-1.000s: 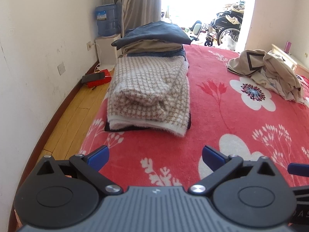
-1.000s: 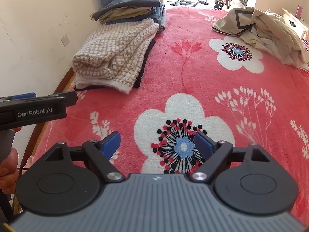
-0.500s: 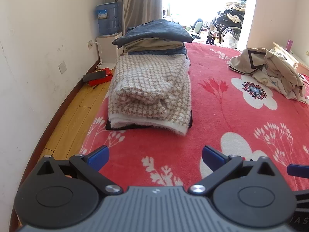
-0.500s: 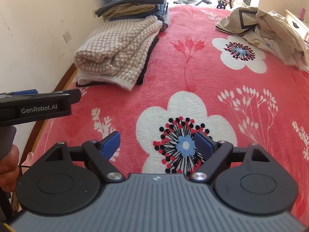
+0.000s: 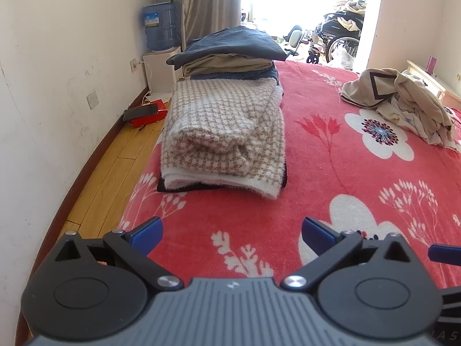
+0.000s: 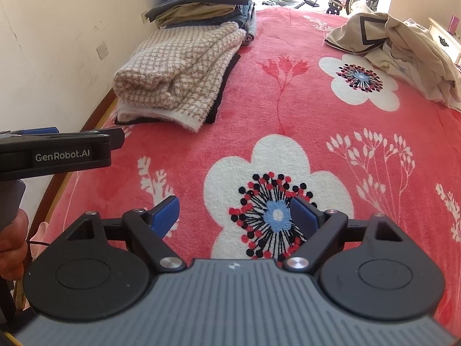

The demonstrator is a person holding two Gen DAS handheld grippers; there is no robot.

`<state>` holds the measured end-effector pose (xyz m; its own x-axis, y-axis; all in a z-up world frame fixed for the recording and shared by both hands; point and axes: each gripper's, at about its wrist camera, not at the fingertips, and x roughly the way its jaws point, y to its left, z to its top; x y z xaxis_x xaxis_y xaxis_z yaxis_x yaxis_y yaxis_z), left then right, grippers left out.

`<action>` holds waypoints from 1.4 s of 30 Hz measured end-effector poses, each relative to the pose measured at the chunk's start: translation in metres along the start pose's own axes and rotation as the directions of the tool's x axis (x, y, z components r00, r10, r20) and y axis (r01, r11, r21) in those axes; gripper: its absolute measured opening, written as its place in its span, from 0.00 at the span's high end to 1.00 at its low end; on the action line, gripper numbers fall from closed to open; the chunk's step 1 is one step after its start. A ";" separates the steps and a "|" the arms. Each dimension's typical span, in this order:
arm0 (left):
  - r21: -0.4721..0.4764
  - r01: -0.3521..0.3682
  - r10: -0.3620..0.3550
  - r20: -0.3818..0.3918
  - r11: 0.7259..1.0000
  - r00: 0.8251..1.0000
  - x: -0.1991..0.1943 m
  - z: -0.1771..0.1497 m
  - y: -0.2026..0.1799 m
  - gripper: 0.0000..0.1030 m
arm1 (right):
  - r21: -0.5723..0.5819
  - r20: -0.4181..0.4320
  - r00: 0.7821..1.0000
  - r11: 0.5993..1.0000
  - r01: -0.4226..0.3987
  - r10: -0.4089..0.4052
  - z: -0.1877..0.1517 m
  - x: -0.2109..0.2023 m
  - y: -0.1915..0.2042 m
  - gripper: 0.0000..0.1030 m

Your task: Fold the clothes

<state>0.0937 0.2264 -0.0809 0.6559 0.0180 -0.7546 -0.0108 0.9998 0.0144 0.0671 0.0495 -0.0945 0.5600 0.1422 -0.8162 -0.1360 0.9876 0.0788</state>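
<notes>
Both tools are idle over the bed. My left gripper has its jaws spread wide with nothing between them, only the red flowered blanket below. My right gripper is likewise open and empty, hanging above a large white flower in the print.

The work remaining, as I judge it, is the crumpled beige clothes heaped at the far right of the bed, well apart from both grippers. Finished items sit along the left edge: a folded checked sweater on top of a dark garment, and behind it a second stack of dark and tan pieces.

Risks from here:
- The reach to the heap is long — a hasty grab may pinch several layers at once and drag the whole tangle rather than one garment.
- The plush blanket could be caught in the jaws along with thin fabric.
- The sweater pile stands close to the bed edge; a sweep of my left gripper could push it onto the wooden floor.

Surroundings: a water bottle on a white stand by the wall, a red box on the floor, a wheelchair in the bright doorway. Nothing stands between the grippers and the heap — only open blanket.
</notes>
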 end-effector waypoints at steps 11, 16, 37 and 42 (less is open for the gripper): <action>0.004 0.000 0.000 -0.010 1.000 1.000 0.003 -0.001 0.000 0.00 | -0.007 -0.003 1.000 1.000 -0.001 0.001 -0.001 0.001 0.001 0.18; 0.001 -0.003 0.003 -0.013 1.000 1.000 0.003 -0.001 0.000 0.00 | -0.003 -0.005 1.000 1.000 -0.001 0.001 -0.002 0.003 0.001 0.18; 0.002 -0.004 0.004 -0.013 1.000 1.000 0.003 -0.001 0.001 0.00 | -0.012 -0.004 1.000 1.000 0.000 0.000 0.000 0.001 0.002 0.18; 0.004 -0.007 0.007 -0.014 1.000 1.000 0.003 -0.001 0.001 0.00 | -0.014 -0.003 1.000 1.000 0.000 0.000 0.000 0.001 0.003 0.18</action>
<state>0.0950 0.2275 -0.0834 0.6456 0.0247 -0.7633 -0.0124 0.9997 0.0219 0.0671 0.0525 -0.0955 0.5576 0.1417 -0.8180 -0.1475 0.9866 0.0704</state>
